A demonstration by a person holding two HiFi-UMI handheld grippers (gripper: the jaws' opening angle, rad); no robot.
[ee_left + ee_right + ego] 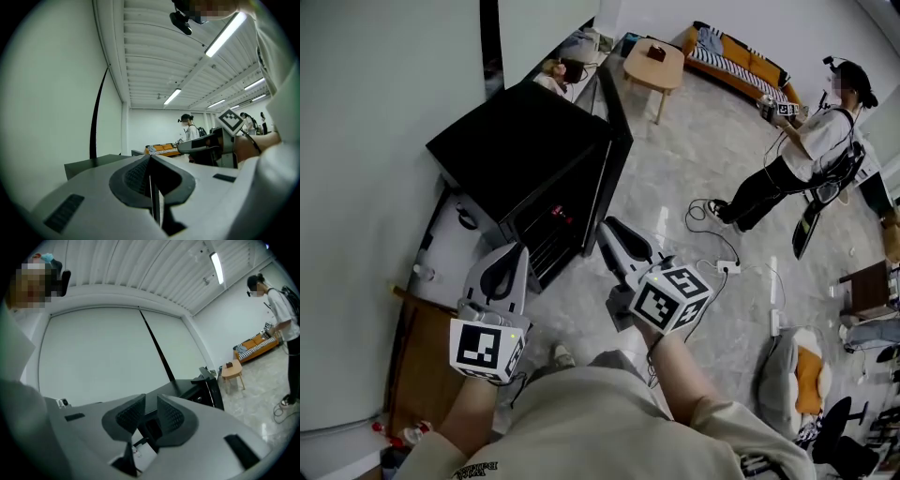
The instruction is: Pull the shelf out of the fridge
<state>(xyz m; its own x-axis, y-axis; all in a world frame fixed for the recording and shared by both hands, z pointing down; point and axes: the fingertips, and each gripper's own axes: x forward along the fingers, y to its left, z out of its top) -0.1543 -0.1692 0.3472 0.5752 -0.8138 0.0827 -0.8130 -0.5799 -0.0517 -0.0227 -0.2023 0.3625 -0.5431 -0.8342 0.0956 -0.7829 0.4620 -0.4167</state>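
The left gripper [518,251] has its jaws pressed together on nothing. The right gripper [609,228] shows a narrow gap, also empty. Both point level toward the one black fridge [520,141] by the wall, its door [617,141] swung open. Only the head view shows the wire shelf [546,246], lying level inside, its long axis along the opening's front edge. The gripper views catch just the fridge's top and door edge. One other person [806,141] stands well apart.

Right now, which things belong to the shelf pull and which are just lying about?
Job: black mini fridge, door open; dark shelf inside it; left hand-held gripper; right hand-held gripper.
Lying about: low wooden table; orange sofa; white power strip.
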